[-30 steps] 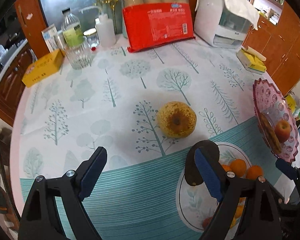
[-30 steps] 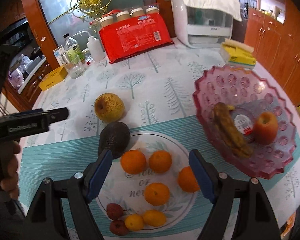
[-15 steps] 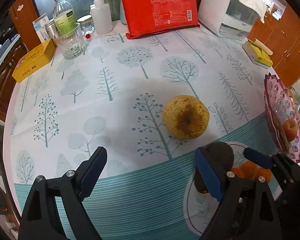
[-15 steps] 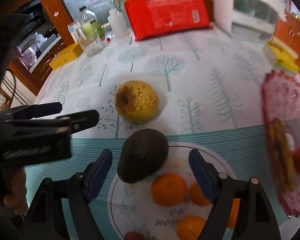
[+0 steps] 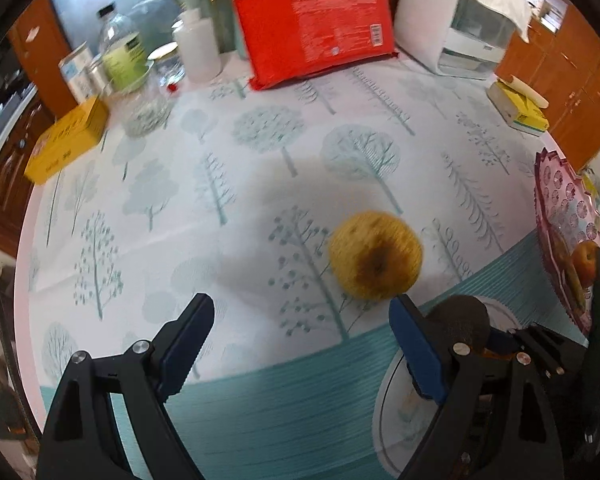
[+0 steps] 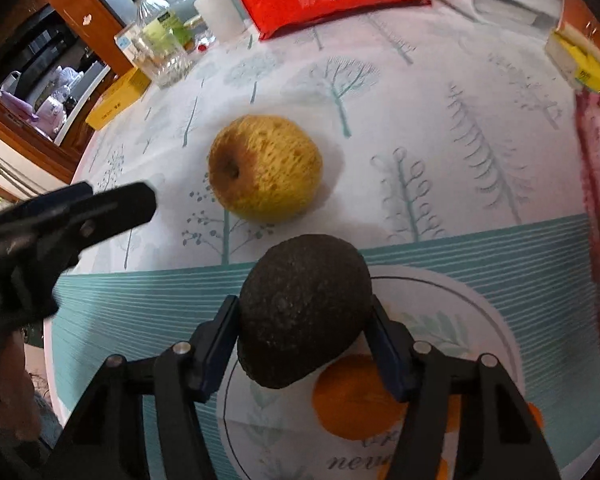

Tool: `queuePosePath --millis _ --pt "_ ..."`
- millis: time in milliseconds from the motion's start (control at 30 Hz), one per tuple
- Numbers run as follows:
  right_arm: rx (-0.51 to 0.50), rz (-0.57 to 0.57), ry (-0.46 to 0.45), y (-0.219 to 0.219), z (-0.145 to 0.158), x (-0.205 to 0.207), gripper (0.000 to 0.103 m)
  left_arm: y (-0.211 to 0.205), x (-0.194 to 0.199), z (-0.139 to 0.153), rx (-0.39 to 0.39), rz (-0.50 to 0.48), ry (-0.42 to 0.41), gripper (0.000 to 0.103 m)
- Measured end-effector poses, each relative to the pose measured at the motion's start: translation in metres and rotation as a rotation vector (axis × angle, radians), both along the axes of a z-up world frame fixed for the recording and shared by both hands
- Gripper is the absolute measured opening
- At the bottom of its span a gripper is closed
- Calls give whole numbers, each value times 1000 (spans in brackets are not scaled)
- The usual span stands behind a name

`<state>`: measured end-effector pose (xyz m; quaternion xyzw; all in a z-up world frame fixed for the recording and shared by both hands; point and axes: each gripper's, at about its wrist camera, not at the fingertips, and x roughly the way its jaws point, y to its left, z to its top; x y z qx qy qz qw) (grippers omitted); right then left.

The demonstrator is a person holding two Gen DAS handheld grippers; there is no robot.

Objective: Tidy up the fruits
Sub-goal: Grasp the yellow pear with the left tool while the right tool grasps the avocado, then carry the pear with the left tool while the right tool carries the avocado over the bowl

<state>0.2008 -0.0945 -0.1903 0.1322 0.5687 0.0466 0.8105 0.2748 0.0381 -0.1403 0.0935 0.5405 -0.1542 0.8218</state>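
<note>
My right gripper (image 6: 302, 330) is shut on a dark avocado (image 6: 302, 312) at the edge of the white plate (image 6: 496, 324), which holds oranges (image 6: 352, 400). A yellow speckled pear (image 6: 264, 166) lies on the tablecloth just beyond; it also shows in the left wrist view (image 5: 376, 256). My left gripper (image 5: 300, 348) is open and empty, just short of the pear and to its left. The avocado (image 5: 466, 322) and the right gripper show behind its right finger. A pink fruit bowl (image 5: 560, 216) with an apple (image 5: 584, 258) stands at the right.
At the back of the table stand a red package (image 5: 312, 28), a white appliance (image 5: 460, 20), bottles (image 5: 120, 56), a glass (image 5: 144, 108) and a yellow box (image 5: 66, 140). A yellow sponge pack (image 5: 520, 108) lies at the right.
My right gripper moved forward over the plate's edge and shut on the avocado. My left gripper moved closer to the pear and stayed open.
</note>
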Motion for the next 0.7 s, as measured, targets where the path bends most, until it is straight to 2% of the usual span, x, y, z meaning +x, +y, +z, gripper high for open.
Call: queuePosePath --millis 267,467,500,600,700 --pt "-104 -15 -87 -16 27 -13 62 -49 20 -20 22 -60 30 88" --pt "-116 -25 -104 -26 32 -24 62 -70 31 -46 60 -50 61 88" --pt "-116 -26 -106 -28 32 -25 62 -71 31 -48 60 -48 65 88" --pt "-108 -31 -111 -32 32 -27 61 -77 34 -56 54 -56 81 75" --pt "-99 -37 -121 -37 34 -30 61 -83 32 -58 83 -59 53 75"
